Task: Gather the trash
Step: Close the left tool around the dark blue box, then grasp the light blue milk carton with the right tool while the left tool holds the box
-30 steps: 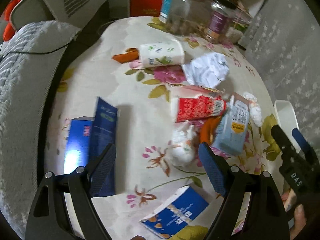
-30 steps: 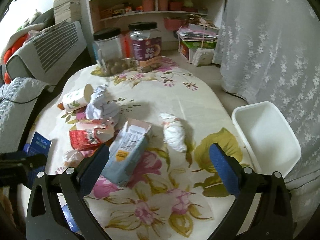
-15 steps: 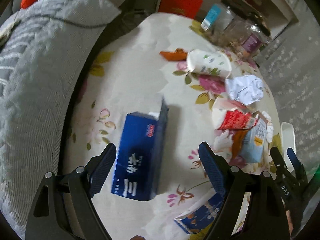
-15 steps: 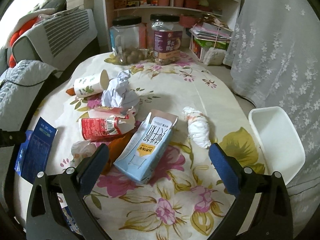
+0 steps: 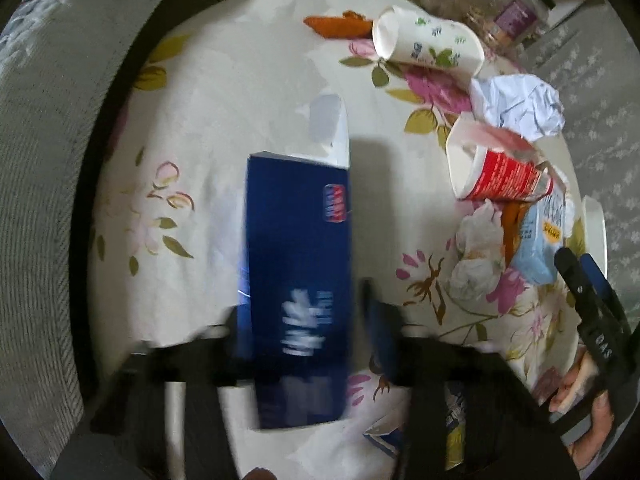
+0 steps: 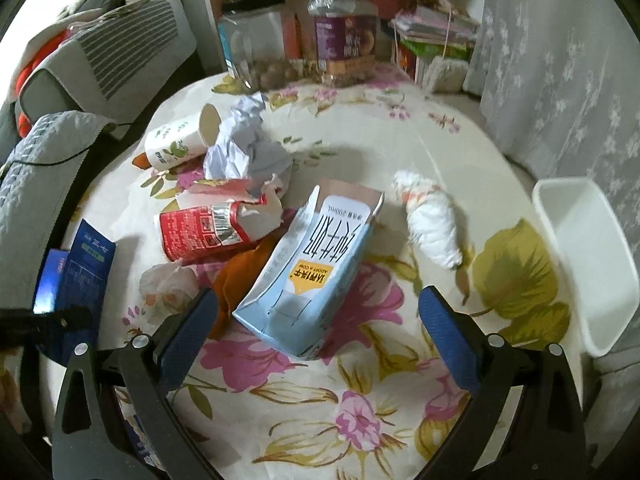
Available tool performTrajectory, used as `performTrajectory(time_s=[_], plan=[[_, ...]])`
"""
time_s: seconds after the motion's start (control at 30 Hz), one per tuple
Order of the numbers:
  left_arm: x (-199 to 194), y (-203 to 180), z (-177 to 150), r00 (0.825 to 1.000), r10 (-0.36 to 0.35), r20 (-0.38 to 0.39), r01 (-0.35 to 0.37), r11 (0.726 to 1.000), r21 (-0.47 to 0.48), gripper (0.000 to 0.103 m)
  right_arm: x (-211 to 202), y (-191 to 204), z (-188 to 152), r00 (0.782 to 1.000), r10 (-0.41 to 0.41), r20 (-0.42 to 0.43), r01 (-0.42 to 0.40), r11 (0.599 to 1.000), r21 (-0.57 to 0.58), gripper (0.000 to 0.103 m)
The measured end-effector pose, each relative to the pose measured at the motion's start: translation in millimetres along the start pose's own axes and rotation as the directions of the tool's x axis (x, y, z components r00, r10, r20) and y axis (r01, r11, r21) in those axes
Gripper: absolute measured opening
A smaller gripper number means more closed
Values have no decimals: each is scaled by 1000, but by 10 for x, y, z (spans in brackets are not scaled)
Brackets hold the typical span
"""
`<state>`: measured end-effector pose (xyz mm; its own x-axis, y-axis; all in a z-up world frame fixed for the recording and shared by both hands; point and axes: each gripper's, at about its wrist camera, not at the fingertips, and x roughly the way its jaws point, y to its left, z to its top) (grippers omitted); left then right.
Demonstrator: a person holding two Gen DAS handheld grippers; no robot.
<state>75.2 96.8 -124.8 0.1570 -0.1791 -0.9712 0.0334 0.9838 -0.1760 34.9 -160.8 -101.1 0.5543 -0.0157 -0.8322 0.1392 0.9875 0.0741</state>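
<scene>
1. Blue pads of the left gripper [image 5: 304, 336] straddle one dark blue carton [image 5: 298, 264] lying flat on the table [image 5: 224, 128]; through the blur, contact cannot be told.
2. The right gripper [image 6: 318, 320] hovers spread wide and empty, over one pale blue milk carton [image 6: 312, 272].
3. Farther out: one red torn cup [image 6: 208, 228], one floral paper cup [image 6: 180, 144], one crumpled paper [image 6: 244, 148], two tissue wads [image 6: 432, 220], two jars [image 6: 344, 40].
4. One white bin [image 6: 588, 248] sits at the table's right edge.

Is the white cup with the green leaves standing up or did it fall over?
Fallen over. The paper cup lies on its side on the flowered tablecloth, next to the crumpled paper.
</scene>
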Motion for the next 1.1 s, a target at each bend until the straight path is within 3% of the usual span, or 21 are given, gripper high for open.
performTrajectory(time_s=[0.33,0.53,0.67,0.7,0.8,0.93,1.1], plan=[[-251,-53,-41,993,-49,104,48,999,18,39,259,-85,142,999,5,-35,-2,996,85,96],[-257,-128,-29,991,-61,119,57,998,36,39,481,-157,220,998,-14,-61,21,993,118,96],[-246,-94,-4,992,-60,115,57,998,28,39,607,-197,227,996,31,-79,-19,987,158,95],[-238,-91,10,992,-60,115,57,998,25,39,606,-198,232,997,37,-72,-25,987,159,90],[-239,-98,26,991,-57,118,55,998,22,39,572,-151,255,998,45,-51,-38,991,127,61],[-318,-141,22,988,-63,138,61,998,25,39,505,-173,245,993,107,-48,-99,985,141,59],[-455,-254,27,981,-80,178,75,997,36,39,306,-181,274,993,121,-3,-119,984,133,59]])
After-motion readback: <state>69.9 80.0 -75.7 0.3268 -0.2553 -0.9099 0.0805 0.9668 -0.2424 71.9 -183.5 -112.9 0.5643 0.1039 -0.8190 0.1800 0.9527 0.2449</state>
